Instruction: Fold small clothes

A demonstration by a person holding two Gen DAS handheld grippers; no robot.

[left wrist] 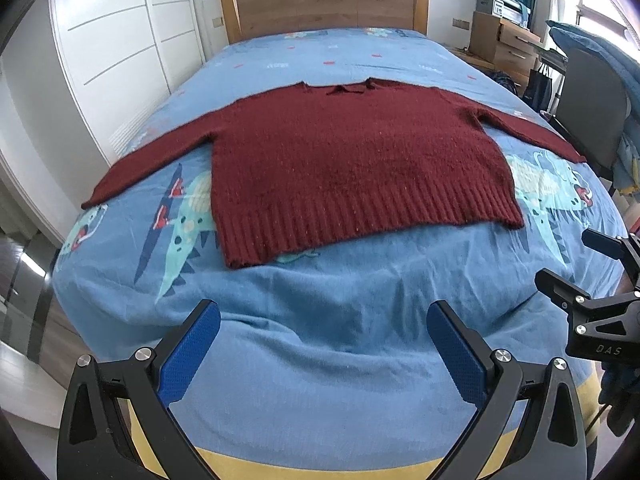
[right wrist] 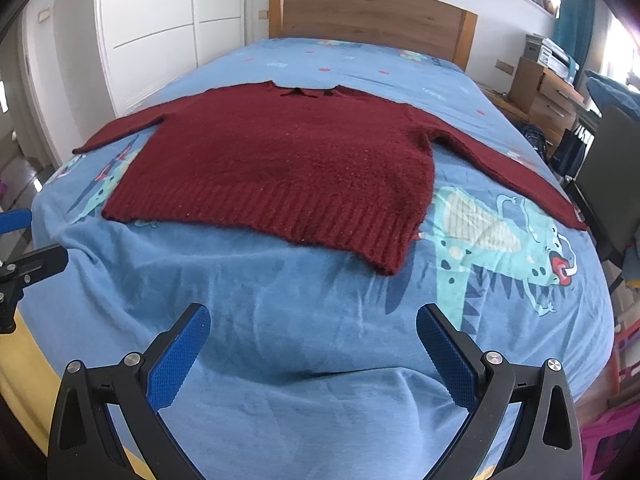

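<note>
Left wrist view: dark red knitted sweater spread flat mid-bed on blue dragon-print bedspread, sleeves reaching toward both side edges, ribbed hem toward the foot edge. Wooden headboard behind. Left gripper over the foot edge, blue-padded fingers wide apart, holding nothing.

Right wrist view: right gripper likewise spread, empty, short of the hem.

The left gripper and the right gripper both hover side by side, level, jaws spread wide with nothing between their blue pads.
</note>
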